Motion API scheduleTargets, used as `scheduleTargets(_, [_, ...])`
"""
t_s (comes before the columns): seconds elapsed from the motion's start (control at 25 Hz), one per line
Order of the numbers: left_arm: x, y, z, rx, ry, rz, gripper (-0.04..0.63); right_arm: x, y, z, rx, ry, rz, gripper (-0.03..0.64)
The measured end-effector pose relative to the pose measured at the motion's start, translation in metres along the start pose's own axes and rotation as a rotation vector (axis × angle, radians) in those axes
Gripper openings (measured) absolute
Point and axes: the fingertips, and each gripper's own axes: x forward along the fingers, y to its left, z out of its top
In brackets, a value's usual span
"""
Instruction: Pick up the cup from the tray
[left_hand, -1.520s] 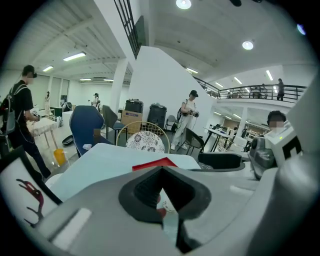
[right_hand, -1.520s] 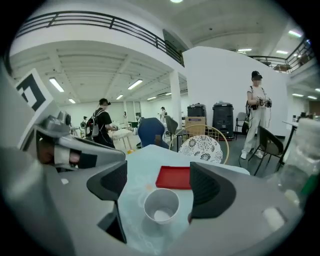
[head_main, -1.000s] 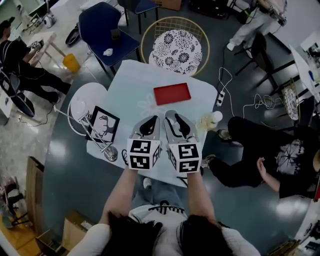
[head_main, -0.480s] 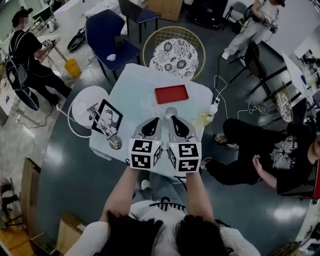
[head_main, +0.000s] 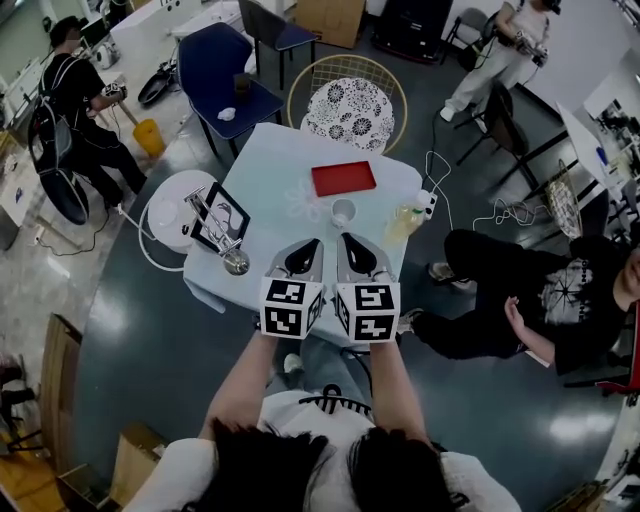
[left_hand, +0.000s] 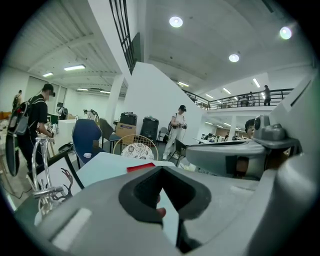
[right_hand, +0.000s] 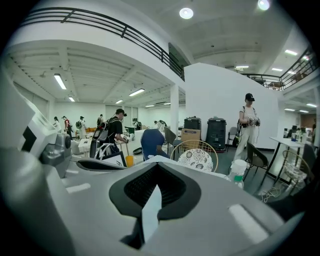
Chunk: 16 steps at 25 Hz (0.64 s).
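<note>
**Cup sits off the tray, both claws shut short of it**

In the head view the white cup (head_main: 343, 211) stands upright on the pale table (head_main: 272, 165). It is just below the red tray (head_main: 343, 179), beside its near edge rather than in it. Lower in that frame the left gripper (head_main: 317, 242) and the right gripper (head_main: 341, 239) lie side by side. Their tips point up the frame toward the cup but stay apart from it, with bare tabletop between. Both pairs of jaws are pressed together and hold nothing.

A clear bottle (head_main: 405, 222) stands to the right of the cup, near the table's right edge. On the left side of the table are a framed picture (head_main: 222, 218) and a chrome stand (head_main: 235, 262). A wicker chair (head_main: 348, 100) with a patterned cushion sits against the table's far edge, at the top of the frame. A blue chair (head_main: 225, 65) is at upper left, and a seated person (head_main: 520, 300) in dark clothes is on the floor at the right.

Only the head view shows the cup. In each gripper view the gripper's own grey body fills the lower half and hides it. The left gripper view catches a red sliver of the tray just above its jaws, and the chrome stand at its left edge. The right gripper view shows the bottle right of centre, and the tray is hidden.
</note>
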Motion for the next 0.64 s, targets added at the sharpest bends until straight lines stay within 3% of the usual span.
scheduleTargets(0.64, [-0.015,-0.018,-0.003,0.001,-0.015,0.013,0.002,-0.024,0.002,-0.014,-0.004,0.008,0.002,0.023])
